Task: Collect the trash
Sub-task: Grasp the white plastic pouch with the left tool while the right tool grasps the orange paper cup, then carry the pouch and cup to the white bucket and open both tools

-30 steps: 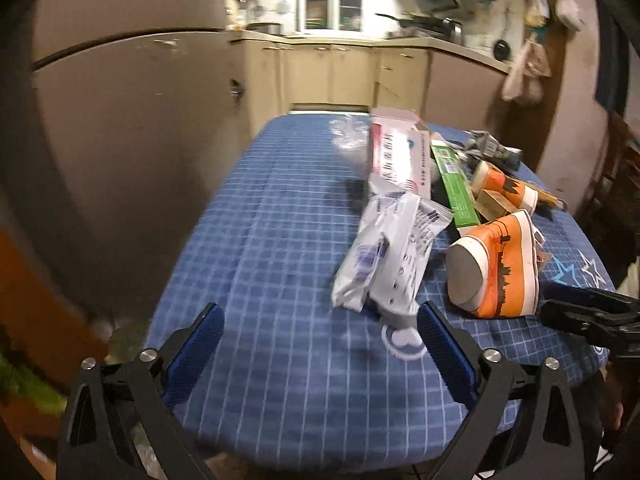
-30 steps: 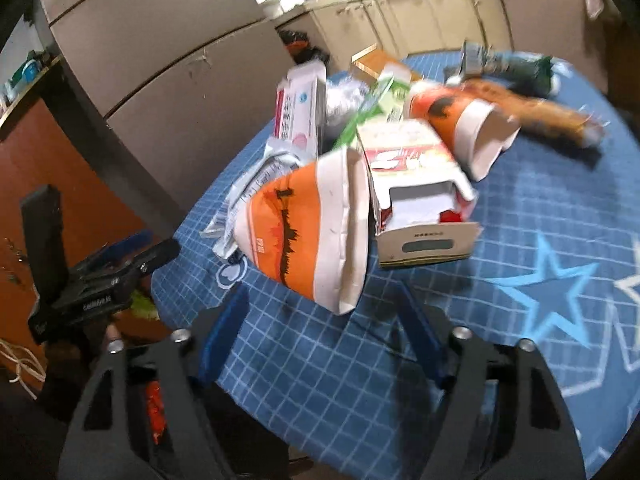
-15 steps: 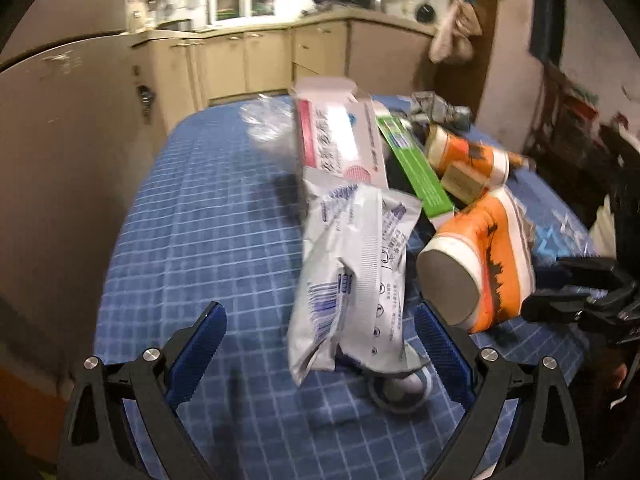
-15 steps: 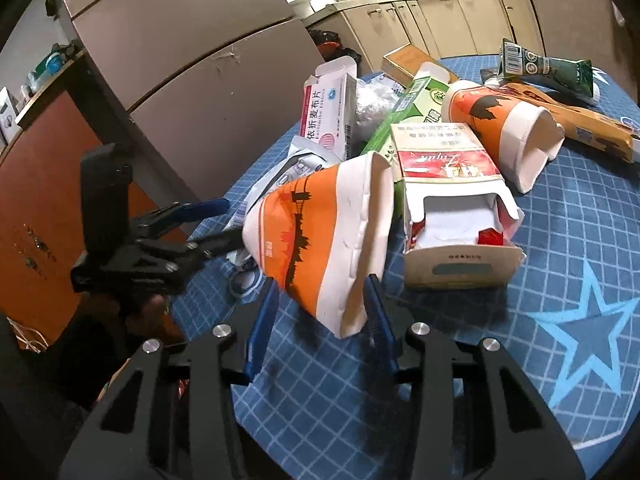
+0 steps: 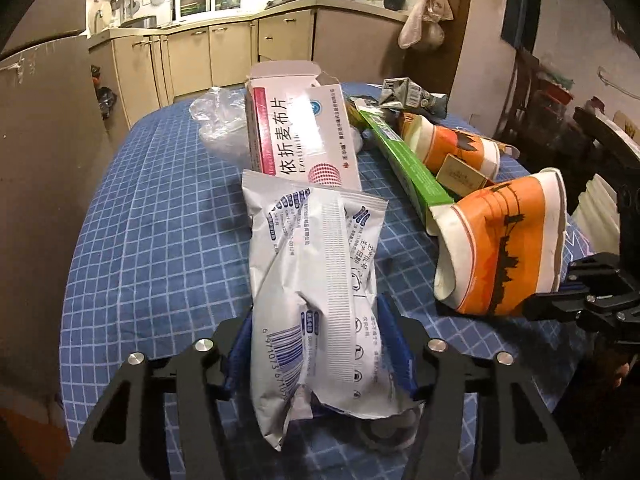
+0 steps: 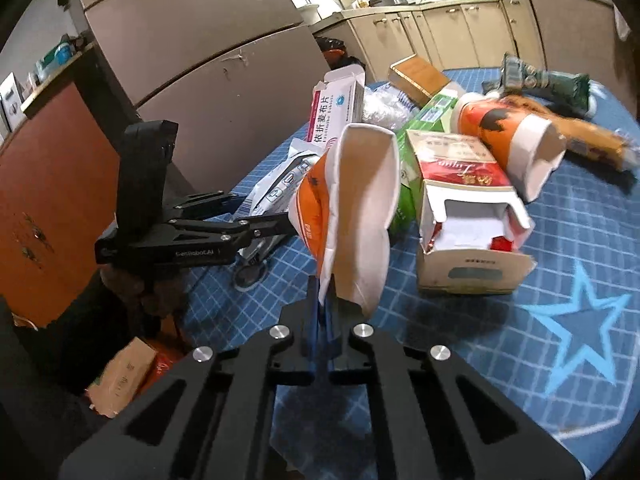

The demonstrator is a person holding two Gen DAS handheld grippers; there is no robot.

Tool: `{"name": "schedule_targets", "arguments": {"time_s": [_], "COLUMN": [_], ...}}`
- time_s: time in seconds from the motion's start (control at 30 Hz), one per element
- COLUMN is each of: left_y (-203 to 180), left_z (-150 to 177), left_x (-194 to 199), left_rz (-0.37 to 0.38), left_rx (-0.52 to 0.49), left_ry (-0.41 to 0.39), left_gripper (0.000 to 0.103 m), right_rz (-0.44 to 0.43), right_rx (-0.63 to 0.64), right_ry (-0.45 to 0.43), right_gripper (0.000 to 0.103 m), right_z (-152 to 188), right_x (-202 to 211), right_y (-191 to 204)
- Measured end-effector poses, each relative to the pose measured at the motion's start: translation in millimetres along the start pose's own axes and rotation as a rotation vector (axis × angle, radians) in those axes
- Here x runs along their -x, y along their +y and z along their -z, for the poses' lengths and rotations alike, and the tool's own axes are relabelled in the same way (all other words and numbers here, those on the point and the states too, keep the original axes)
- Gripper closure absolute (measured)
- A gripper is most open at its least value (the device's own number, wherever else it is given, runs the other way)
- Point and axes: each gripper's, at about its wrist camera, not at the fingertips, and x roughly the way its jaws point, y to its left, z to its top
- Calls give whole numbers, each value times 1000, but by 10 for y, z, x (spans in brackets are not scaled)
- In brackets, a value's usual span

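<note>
My left gripper [image 5: 316, 344] is shut on a crumpled white foil packet [image 5: 316, 280], its jaws pinching the packet's near end over the blue checked tablecloth [image 5: 160, 220]. The packet also shows in the right wrist view [image 6: 280, 184]. My right gripper [image 6: 324, 300] is shut on the rim of a squashed orange-and-white paper cup [image 6: 352, 208], held a little above the table. That cup shows in the left wrist view [image 5: 504, 248], with the right gripper [image 5: 560, 300] at its edge.
More trash lies behind: a pink-and-white medicine box [image 5: 300, 136], a green carton [image 5: 408, 164], a second orange cup [image 6: 508, 140], an open red-and-white box [image 6: 468, 208], a clear plastic bag [image 5: 220, 120], a green wrapper [image 6: 540, 80]. A grey cabinet [image 6: 220, 60] stands left.
Both grippers moved forward and closed: the left onto the white packet, the right onto the orange cup's rim, flattening it and lifting it.
</note>
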Motion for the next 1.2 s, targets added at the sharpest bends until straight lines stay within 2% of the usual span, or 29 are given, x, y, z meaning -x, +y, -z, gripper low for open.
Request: {"name": "schedule_targets", "arguments": {"time_s": [0.23,0.4,0.67,0.83,1.03,1.2], "left_y": [7,10,-226,-425,-791,-1179], "left_z": [170,267,290,194,-9,-189], "left_x": [176,365,794,992,1023,978], "left_rz": [-9,-25,-55,-74,-56,9], "left_rx": [46,82,66,66,30,-3], "left_ry": [-12,-29,-72,-101,-135,-148], "left_gripper": [52,54,55,55,56,57], "right_rz": [11,20,62,113,199,275], "right_rx": [26,45,79,86,59,29], "right_ry": [-2,-30,-93,-142,-216,-268], "right_gripper": [102,102,102,102,102,102], "right_z": [51,1,-46,-18,7,68], "right_x": [150,231,518,747,1091,1432], "right_y": [83,176,313,365,302,211]}}
